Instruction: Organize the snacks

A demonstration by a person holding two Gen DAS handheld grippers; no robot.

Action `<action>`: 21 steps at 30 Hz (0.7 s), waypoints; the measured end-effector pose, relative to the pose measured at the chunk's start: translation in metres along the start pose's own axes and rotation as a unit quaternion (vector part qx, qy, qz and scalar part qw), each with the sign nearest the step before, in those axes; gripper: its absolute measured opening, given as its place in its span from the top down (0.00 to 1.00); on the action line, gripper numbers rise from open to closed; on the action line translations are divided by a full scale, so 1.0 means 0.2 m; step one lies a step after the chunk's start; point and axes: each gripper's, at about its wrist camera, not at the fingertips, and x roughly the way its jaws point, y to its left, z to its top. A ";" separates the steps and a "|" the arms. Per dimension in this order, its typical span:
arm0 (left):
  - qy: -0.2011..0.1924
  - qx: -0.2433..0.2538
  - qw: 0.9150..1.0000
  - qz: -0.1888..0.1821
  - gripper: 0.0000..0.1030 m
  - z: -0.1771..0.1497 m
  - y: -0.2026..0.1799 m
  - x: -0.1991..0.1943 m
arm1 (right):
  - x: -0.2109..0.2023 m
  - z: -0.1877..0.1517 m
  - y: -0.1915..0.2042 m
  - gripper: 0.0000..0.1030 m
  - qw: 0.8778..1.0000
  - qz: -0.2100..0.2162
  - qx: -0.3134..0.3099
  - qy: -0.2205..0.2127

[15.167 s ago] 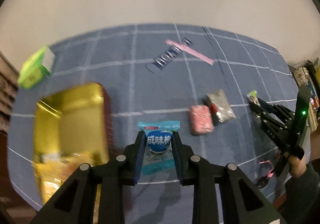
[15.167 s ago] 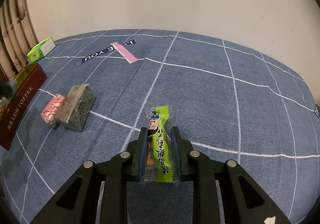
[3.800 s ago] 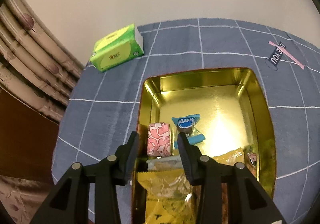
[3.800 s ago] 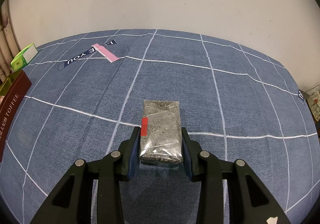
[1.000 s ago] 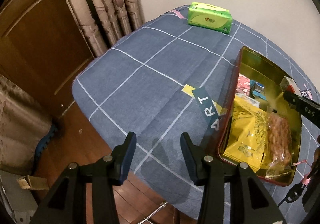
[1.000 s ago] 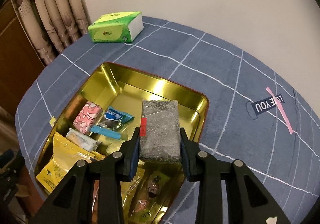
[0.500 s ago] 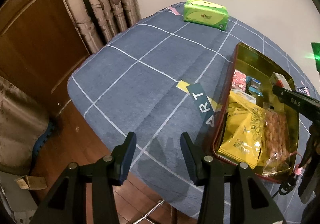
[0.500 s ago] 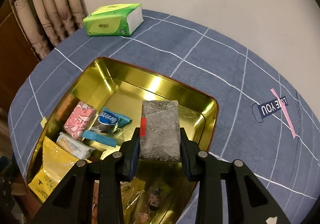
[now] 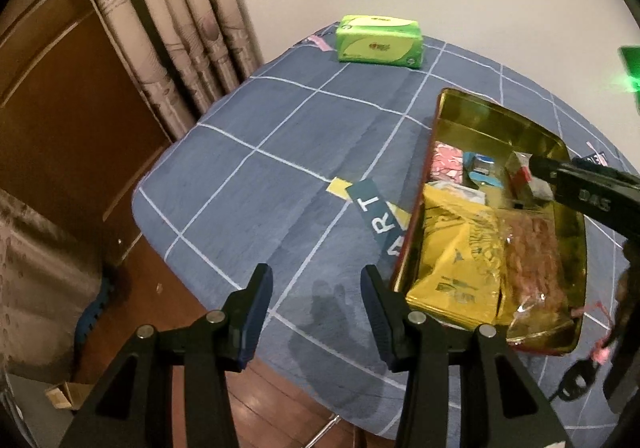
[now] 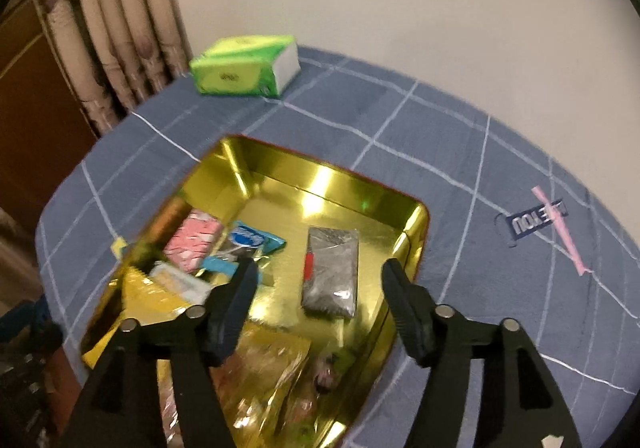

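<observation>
Snacks fill my gold tin (image 10: 416, 232): the grey packet (image 10: 331, 271) lies flat on its floor, free of my right claw (image 10: 316, 288), whose jaws are opening around nothing. Beside it sit a pink packet (image 10: 193, 239) and a blue one (image 10: 252, 241). This drop looks finished; next I would search the desk (image 9: 280, 152) for strays. My left claw (image 9: 316, 304) hangs released, empty. The cloth reads "ART" (image 9: 380, 218).

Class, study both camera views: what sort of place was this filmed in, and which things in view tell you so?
Probably a room in a home. Patterned curtains hang beside a wooden door, and a table under a blue checked tablecloth carries a green tissue pack and a gold tin of snacks.
</observation>
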 end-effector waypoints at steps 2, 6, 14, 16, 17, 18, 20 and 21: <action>0.000 0.003 1.000 -0.001 0.55 0.00 -0.01 0.00 | -0.10 -0.03 0.00 0.28 1.000 0.011 0.008 -0.017; -0.004 0.008 1.000 -0.010 0.55 0.00 -0.03 -0.02 | -0.32 -0.16 0.00 0.06 0.998 0.022 0.026 -0.055; -0.008 0.027 1.000 -0.002 0.55 -0.03 -0.08 -0.05 | -0.43 -0.41 0.00 0.01 0.998 -0.009 0.038 -0.047; -0.010 0.030 0.999 -0.002 0.55 -0.03 -0.09 -0.05 | -0.43 -0.42 0.01 0.01 0.999 -0.011 0.034 -0.040; -0.013 0.031 0.999 -0.003 0.55 -0.03 -0.09 -0.06 | -0.43 -0.43 0.02 0.01 0.999 -0.007 0.038 -0.038; -0.014 0.033 0.999 -0.004 0.55 -0.03 -0.10 -0.06 | -0.43 -0.44 0.01 0.01 0.999 -0.001 0.040 -0.036; -0.013 0.036 0.999 -0.005 0.55 -0.04 -0.10 -0.06 | -0.42 -0.45 0.02 0.01 0.999 0.000 0.041 -0.030; -0.012 0.036 0.999 -0.006 0.55 -0.04 -0.11 -0.06 | -0.41 -0.46 0.02 0.01 0.999 0.003 0.041 -0.027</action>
